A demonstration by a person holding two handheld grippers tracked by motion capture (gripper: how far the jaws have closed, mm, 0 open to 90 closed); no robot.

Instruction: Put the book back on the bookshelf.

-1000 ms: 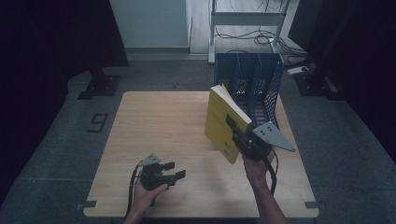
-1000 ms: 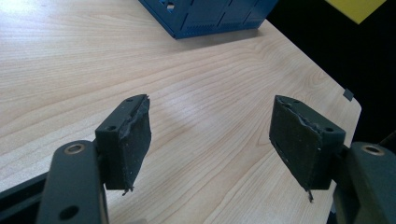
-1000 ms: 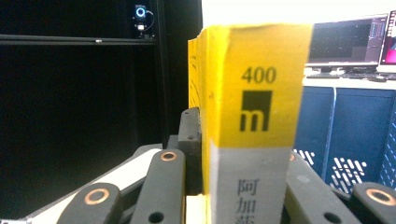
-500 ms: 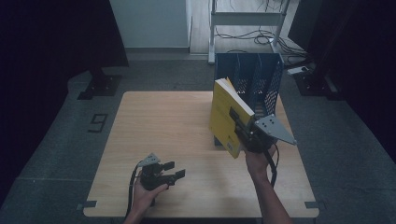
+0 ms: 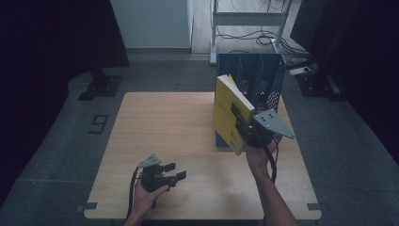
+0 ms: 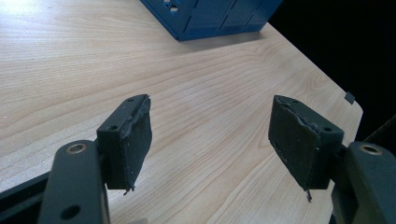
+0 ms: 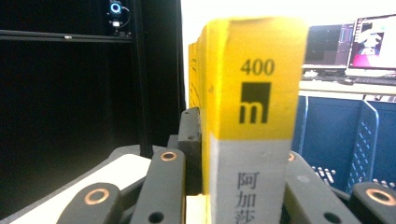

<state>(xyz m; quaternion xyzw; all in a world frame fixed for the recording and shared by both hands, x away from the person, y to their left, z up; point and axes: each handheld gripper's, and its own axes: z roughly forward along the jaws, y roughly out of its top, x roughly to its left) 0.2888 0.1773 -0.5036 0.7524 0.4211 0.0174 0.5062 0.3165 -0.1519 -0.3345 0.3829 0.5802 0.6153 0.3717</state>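
The right gripper (image 5: 243, 123) is pinching a thick yellow book (image 5: 230, 110) by its spine end, and over the last second it has carried that book up and away from the person, toward the blue file rack (image 5: 263, 77) at the far right of the wooden table (image 5: 164, 122). A moment ago the book hung lower and nearer the table's middle; now it stands nearly upright, tilted a little, with its top corner overlapping the front of the rack's slots in the high view. In the right gripper view the jaws clamp either side of the spine (image 7: 254, 140), which bears "400", a dark square logo and Chinese characters, and the rack's blue dividers (image 7: 336, 135) show just behind it to the right.

To my eye the book is being lined up for one of the rack's compartments. It isn't in one yet, and I can't tell which slot it is aimed at. The next stretch looks like a matter of squaring the book with the dividers so it slides in without catching an edge.

The left gripper (image 5: 171, 173) has stayed put near the front edge of the table, jaws spread wide with nothing between its pads (image 6: 135, 135), resting in the person's left hand (image 5: 146, 195).
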